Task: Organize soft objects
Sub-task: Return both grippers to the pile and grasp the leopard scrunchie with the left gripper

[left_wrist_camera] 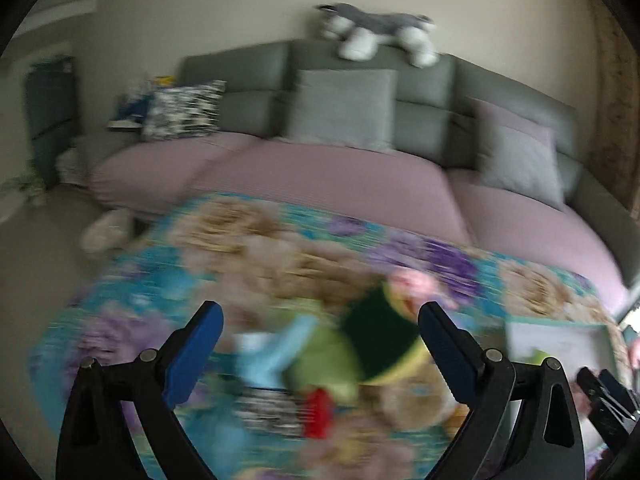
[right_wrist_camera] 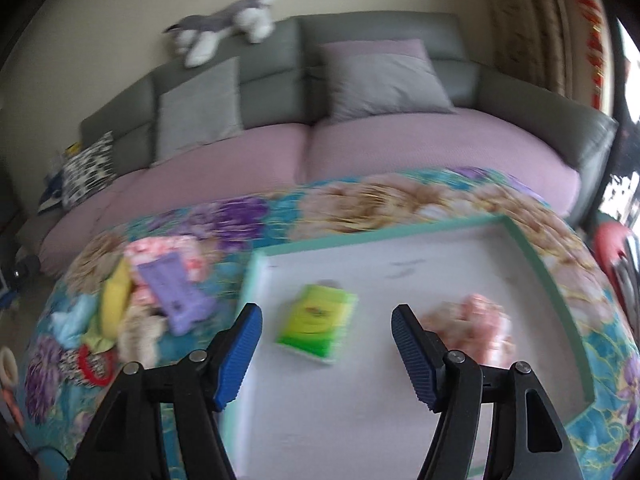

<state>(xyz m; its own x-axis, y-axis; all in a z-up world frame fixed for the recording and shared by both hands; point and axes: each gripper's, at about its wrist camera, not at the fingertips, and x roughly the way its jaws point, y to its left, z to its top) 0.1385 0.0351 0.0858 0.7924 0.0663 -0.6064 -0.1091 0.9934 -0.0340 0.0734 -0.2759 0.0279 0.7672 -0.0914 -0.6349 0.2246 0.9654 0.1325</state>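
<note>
While both tongs, left (left_wrist_camera: 320, 316) and right (right_wrist_camera: 326, 318), are held open and empty, the toy pile (left_wrist_camera: 340, 356) is seen just below the left, nearer than the tray (right_wrist_camera: 400, 420).

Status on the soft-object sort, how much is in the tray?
Done: green packet and pink bundle lie in the tray. In hand: nothing; left gripper and right gripper are both open and empty. Left: the pile on the floral cloth beside the tray.

Green packet (right_wrist_camera: 316, 326) and pink bundle (right_wrist_camera: 476, 328) lie apart in tray (right_wrist_camera: 532, 256).
</note>
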